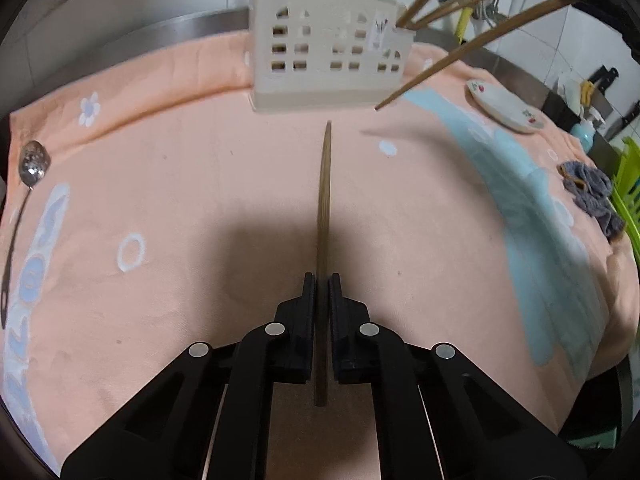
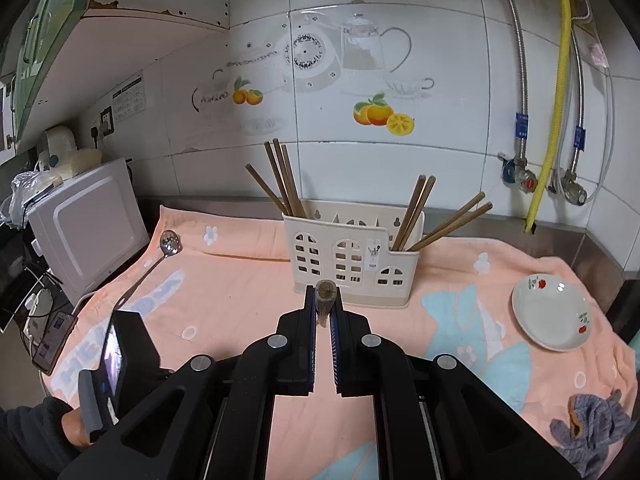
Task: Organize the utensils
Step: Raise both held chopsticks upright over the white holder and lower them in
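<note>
Gripping one chopstick (image 1: 324,216) in my left claw (image 1: 322,284), I see its jaws clamped on the stick near its thick end, the thin tip reaching out over the peach towel (image 1: 180,184) toward the cream utensil holder (image 1: 328,52). The stick sits lengthwise between the pads, its butt end poking back behind them. My right claw (image 2: 325,300) is pinched together on a second chopstick (image 2: 325,294), which I see end-on, its round butt facing the camera right at the fingertips; in the left wrist view that same stick (image 1: 472,54) slants down from the upper right, its tip hanging just beside the holder's right end. The holder stands upright at the back of the towel near the tiled wall (image 2: 360,60), with more chopsticks (image 2: 282,178) leaning in its left compartment and others in the right one. A slotted metal spoon (image 2: 170,242) lies on the towel's left edge, well apart from the holder. A small white plate (image 2: 552,312) with red flowers rests on the right of the surface, and a crumpled grey cloth (image 2: 592,432) lies nearer me on that side
</note>
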The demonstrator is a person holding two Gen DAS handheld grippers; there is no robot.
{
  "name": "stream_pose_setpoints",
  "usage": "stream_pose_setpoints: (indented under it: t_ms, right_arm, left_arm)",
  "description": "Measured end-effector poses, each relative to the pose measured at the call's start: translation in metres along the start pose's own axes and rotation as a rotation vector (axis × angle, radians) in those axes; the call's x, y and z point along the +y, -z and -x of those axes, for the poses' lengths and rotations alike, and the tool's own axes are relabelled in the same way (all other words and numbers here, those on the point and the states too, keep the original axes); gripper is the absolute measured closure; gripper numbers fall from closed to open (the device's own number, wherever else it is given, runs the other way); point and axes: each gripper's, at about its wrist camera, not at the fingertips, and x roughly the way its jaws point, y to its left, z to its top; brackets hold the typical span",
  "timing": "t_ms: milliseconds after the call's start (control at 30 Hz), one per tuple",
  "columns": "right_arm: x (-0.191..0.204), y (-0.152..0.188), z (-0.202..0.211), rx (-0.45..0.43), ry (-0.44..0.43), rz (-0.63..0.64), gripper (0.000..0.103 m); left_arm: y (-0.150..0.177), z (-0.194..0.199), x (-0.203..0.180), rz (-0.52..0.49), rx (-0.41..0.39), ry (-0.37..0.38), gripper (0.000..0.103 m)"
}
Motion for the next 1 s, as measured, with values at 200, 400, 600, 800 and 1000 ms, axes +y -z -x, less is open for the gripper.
stream_pose_setpoints:
  t_ms: [200,400,600,800,1000]
  right_arm:
    - [0.000,-0.014,0.005,-0.013,-0.017,0.008,0.097]
    - [-0.002,-0.034,0.002,-0.003,-0.039,0.018,0.097]
    - [-0.013,-0.058,0.001,0.007,-0.056,0.017,0.097]
    - [-0.027,-0.089,0.007,0.008,-0.052,0.033,0.097]
    - [-0.040,-0.120,0.012,0.000,-0.032,0.062,0.097]
  left_arm:
    - [-0.025,0.033,0.003,-0.009,-0.088,0.031,0.097]
    - [-0.060,0.059,0.007,-0.034,-0.159,0.043,0.097]
    - [-0.089,0.073,0.007,-0.061,-0.191,0.059,0.098]
    - [-0.125,0.088,0.000,-0.092,-0.222,0.075,0.098]
    - [-0.167,0.116,-0.010,-0.134,-0.296,0.069,0.098]
